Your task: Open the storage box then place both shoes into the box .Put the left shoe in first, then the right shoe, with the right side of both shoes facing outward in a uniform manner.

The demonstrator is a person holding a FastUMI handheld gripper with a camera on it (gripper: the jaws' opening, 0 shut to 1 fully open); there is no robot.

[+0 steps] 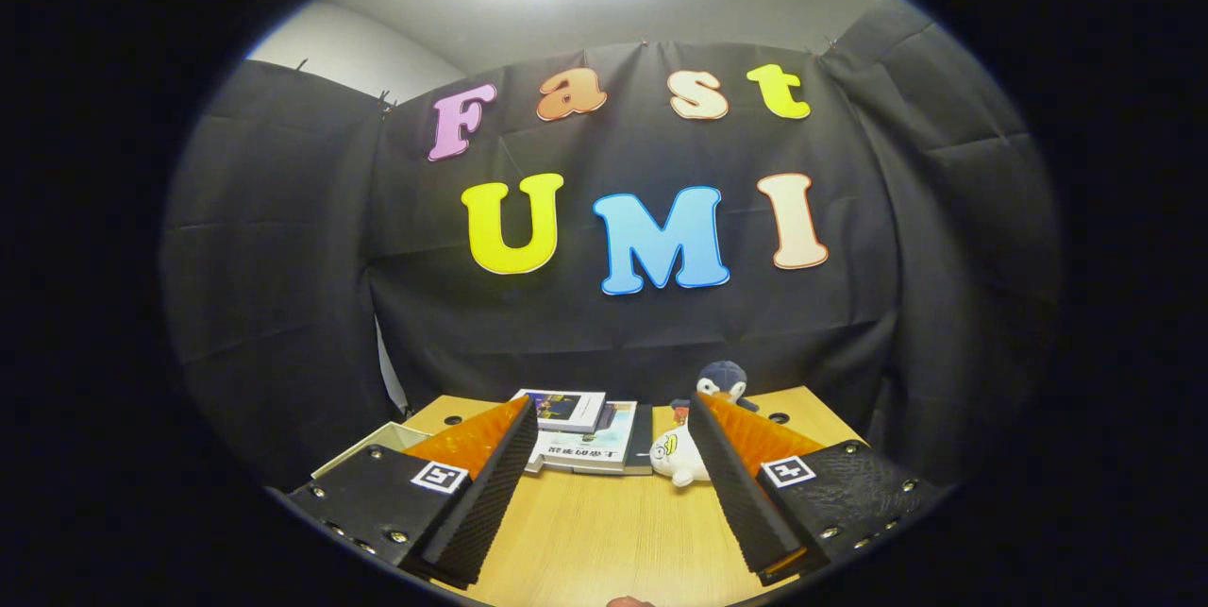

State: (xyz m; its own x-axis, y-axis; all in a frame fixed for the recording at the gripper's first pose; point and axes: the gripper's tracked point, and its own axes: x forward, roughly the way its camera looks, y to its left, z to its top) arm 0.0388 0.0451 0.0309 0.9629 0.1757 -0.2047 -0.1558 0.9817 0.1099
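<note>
My gripper [612, 413] stands open above a light wooden table [604, 531], its two fingers spread wide with nothing between them. The left finger [491, 475] and the right finger [731, 475] point toward the back of the table.
A stack of books [585, 432] lies at the back of the table, just beyond the fingers. A white plush toy [678, 456] and a dark penguin plush [722, 380] sit beside the right finger. A pale flat board [368, 446] lies left of the left finger. Black cloth closes the booth behind.
</note>
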